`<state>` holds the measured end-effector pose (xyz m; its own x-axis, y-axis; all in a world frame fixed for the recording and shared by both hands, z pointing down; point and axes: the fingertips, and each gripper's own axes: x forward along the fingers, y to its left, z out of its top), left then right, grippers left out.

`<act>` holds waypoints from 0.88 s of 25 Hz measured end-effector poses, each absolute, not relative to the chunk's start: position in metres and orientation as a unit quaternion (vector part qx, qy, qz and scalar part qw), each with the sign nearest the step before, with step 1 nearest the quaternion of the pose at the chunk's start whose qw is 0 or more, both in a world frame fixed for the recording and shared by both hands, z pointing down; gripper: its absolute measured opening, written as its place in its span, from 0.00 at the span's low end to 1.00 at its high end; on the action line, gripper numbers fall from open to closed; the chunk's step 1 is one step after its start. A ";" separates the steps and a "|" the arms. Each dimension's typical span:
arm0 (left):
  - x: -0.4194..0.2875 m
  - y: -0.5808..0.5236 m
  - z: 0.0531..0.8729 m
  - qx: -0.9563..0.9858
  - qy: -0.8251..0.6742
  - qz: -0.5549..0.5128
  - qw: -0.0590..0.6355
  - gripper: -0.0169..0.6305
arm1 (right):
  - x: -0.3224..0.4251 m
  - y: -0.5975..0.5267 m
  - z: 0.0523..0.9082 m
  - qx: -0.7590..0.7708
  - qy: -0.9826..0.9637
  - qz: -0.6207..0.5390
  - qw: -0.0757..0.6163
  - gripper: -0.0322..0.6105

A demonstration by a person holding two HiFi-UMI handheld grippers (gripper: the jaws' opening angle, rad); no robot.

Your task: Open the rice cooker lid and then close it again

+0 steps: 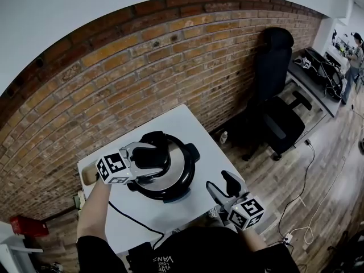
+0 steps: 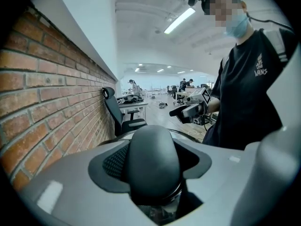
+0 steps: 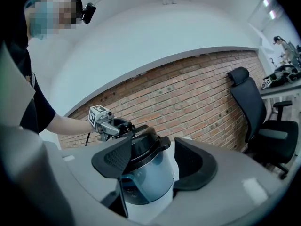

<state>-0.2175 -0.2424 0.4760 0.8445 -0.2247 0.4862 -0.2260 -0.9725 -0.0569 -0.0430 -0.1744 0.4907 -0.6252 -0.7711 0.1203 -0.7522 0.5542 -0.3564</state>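
Observation:
A black and silver rice cooker (image 1: 170,181) stands on a white table (image 1: 187,127). Its lid (image 3: 143,147) rests on the pot and carries a black handle (image 2: 155,159) on top. My left gripper (image 1: 149,159) comes in from the left and is shut on that handle, which fills the gap between the jaws in the left gripper view. My right gripper (image 1: 224,183) hovers off the table's front right corner, apart from the cooker. It is open, and the cooker (image 3: 141,187) shows through the gap between its black pads (image 3: 115,157).
A brick wall (image 1: 142,61) runs behind the table. A black office chair (image 1: 273,101) stands to the right, with a desk (image 1: 310,78) beyond it. The cooker's black cable (image 1: 133,220) trails across the table's front. Cables lie on the wooden floor (image 1: 307,209).

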 end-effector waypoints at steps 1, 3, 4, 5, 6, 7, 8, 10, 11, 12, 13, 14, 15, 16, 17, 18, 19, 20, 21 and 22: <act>-0.217 -0.242 0.476 0.961 -0.114 0.253 0.001 0.46 | -0.044 -0.174 0.491 -0.432 0.881 -0.190 0.025 0.48; -0.217 -0.243 0.476 0.961 -0.113 0.254 0.000 0.46 | -0.046 -0.173 0.491 -0.432 0.881 -0.190 0.025 0.48; -0.217 -0.243 0.476 0.961 -0.113 0.254 0.000 0.46 | -0.046 -0.173 0.491 -0.432 0.881 -0.191 0.025 0.48; -0.217 -0.242 0.477 0.961 -0.115 0.253 0.001 0.46 | -0.047 -0.173 0.492 -0.432 0.881 -0.191 0.024 0.48; -0.217 -0.242 0.477 0.960 -0.116 0.253 0.001 0.46 | -0.047 -0.172 0.493 -0.432 0.881 -0.192 0.023 0.48; -0.216 -0.242 0.477 0.960 -0.118 0.254 0.002 0.46 | -0.048 -0.172 0.493 -0.432 0.881 -0.193 0.022 0.48; -0.216 -0.242 0.477 0.959 -0.120 0.256 0.002 0.46 | -0.048 -0.172 0.494 -0.432 0.880 -0.194 0.022 0.48; -0.215 -0.242 0.476 0.957 -0.123 0.262 0.002 0.46 | -0.048 -0.173 0.493 -0.432 0.880 -0.194 0.023 0.48; -0.214 -0.242 0.476 0.957 -0.124 0.264 0.002 0.46 | -0.049 -0.174 0.493 -0.432 0.880 -0.194 0.025 0.48; -0.214 -0.242 0.476 0.956 -0.125 0.264 0.001 0.46 | -0.049 -0.175 0.492 -0.432 0.880 -0.194 0.026 0.48; -0.214 -0.242 0.476 0.957 -0.125 0.263 0.001 0.46 | -0.049 -0.176 0.492 -0.432 0.880 -0.194 0.028 0.48; -0.213 -0.242 0.476 0.957 -0.125 0.261 0.000 0.46 | -0.049 -0.178 0.492 -0.431 0.881 -0.194 0.029 0.48; -0.214 -0.242 0.476 0.957 -0.125 0.260 0.000 0.46 | -0.050 -0.179 0.491 -0.431 0.881 -0.194 0.030 0.48; -0.214 -0.242 0.476 0.958 -0.125 0.259 -0.001 0.46 | -0.051 -0.180 0.491 -0.430 0.881 -0.194 0.030 0.48; -0.214 -0.242 0.476 0.958 -0.125 0.259 -0.002 0.46 | -0.051 -0.181 0.491 -0.429 0.882 -0.194 0.031 0.48; -0.214 -0.241 0.476 0.958 -0.124 0.259 -0.004 0.46 | -0.051 -0.181 0.491 -0.429 0.881 -0.194 0.031 0.48; -0.214 -0.240 0.477 0.958 -0.123 0.259 -0.007 0.46 | -0.050 -0.181 0.492 -0.430 0.881 -0.195 0.031 0.48; -0.213 -0.238 0.477 0.958 -0.119 0.260 -0.010 0.46 | -0.049 -0.181 0.492 -0.431 0.880 -0.195 0.031 0.48; -0.213 -0.237 0.477 0.958 -0.114 0.262 -0.014 0.46 | -0.048 -0.181 0.492 -0.432 0.880 -0.196 0.030 0.48; -0.212 -0.236 0.477 0.958 -0.110 0.264 -0.017 0.46 | -0.047 -0.181 0.492 -0.433 0.879 -0.196 0.029 0.48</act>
<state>-0.2124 -0.2365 0.4770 0.8368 -0.2194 0.5016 -0.2017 -0.9753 -0.0901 -0.0475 -0.1811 0.4918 -0.6225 -0.7736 0.1181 -0.7507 0.5477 -0.3694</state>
